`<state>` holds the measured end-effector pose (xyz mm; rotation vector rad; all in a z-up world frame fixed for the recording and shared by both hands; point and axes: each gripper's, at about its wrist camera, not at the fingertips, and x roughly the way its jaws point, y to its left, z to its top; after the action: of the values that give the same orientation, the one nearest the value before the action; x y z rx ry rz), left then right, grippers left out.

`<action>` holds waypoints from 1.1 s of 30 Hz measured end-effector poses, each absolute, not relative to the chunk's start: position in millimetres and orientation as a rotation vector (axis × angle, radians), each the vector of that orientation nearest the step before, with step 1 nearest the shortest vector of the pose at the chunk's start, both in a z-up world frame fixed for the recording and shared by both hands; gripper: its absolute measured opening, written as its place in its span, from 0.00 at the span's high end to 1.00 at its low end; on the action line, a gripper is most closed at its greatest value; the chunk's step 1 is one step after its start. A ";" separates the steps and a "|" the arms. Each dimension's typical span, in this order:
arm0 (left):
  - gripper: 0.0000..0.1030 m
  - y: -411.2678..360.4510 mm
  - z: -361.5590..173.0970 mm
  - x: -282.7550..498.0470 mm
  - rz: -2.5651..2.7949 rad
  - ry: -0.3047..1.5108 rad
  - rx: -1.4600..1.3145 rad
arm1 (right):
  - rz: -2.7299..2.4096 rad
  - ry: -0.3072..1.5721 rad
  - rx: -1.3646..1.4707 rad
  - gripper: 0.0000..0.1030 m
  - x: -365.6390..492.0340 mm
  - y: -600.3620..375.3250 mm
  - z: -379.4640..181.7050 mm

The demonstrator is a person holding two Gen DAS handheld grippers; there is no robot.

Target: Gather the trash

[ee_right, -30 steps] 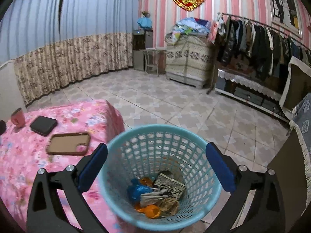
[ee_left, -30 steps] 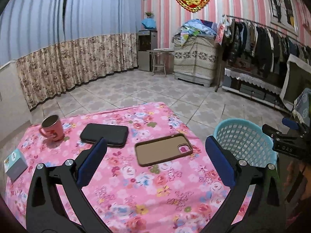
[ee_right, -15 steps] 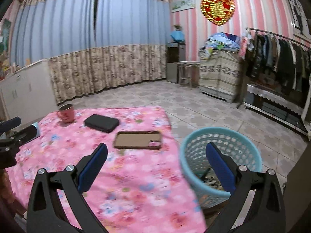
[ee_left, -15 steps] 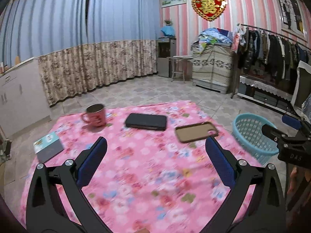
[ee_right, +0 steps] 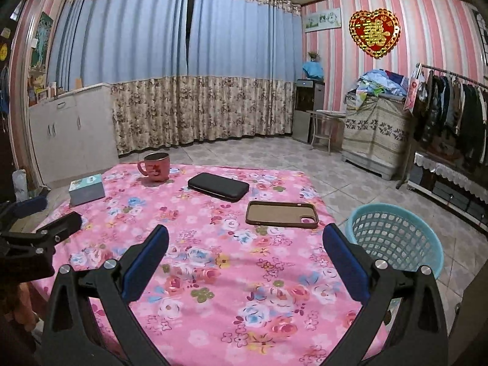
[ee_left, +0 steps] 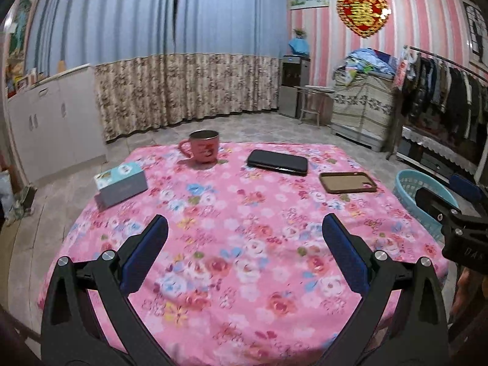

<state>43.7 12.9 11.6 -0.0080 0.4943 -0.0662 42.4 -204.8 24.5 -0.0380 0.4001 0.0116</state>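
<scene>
While both grippers' fingers spread, empty: mug [ee_left: 203, 150], box [ee_left: 121, 184], 2 cases on table [ee_left: 244, 244]; basket [ee_right: 393, 238] beside.

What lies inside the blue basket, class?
In the right wrist view the basket shows only its perforated inner wall; its near rim hides the bottom, so any contents cannot be seen. The left view shows less.

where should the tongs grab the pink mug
Take the pink mug by its rim from above, one finger inside, one outside. It stands upright and open-topped, and its body looks wide. The handle sticks out on its left, so pinch the wall on the opposite side.
</scene>
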 end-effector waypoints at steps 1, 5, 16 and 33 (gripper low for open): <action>0.05 13.9 9.0 42.5 -0.065 0.496 -0.010 | 0.004 0.396 -0.050 0.04 41.2 -202.8 21.2; 0.05 13.4 0.8 42.0 -0.049 0.498 -0.012 | -0.006 0.397 -0.051 0.04 37.5 -203.4 15.1; 0.05 5.4 -6.6 43.8 -0.024 0.489 0.002 | -0.020 0.401 -0.031 0.04 37.8 -217.2 8.6; 0.05 -13.3 -10.5 50.9 -0.039 0.485 0.023 | -0.043 0.411 -0.019 0.04 41.2 -224.9 4.3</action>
<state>50.9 -13.3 -10.5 0.0234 0.4852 -0.0390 41.2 -224.9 4.3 -0.0187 0.4111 -0.0426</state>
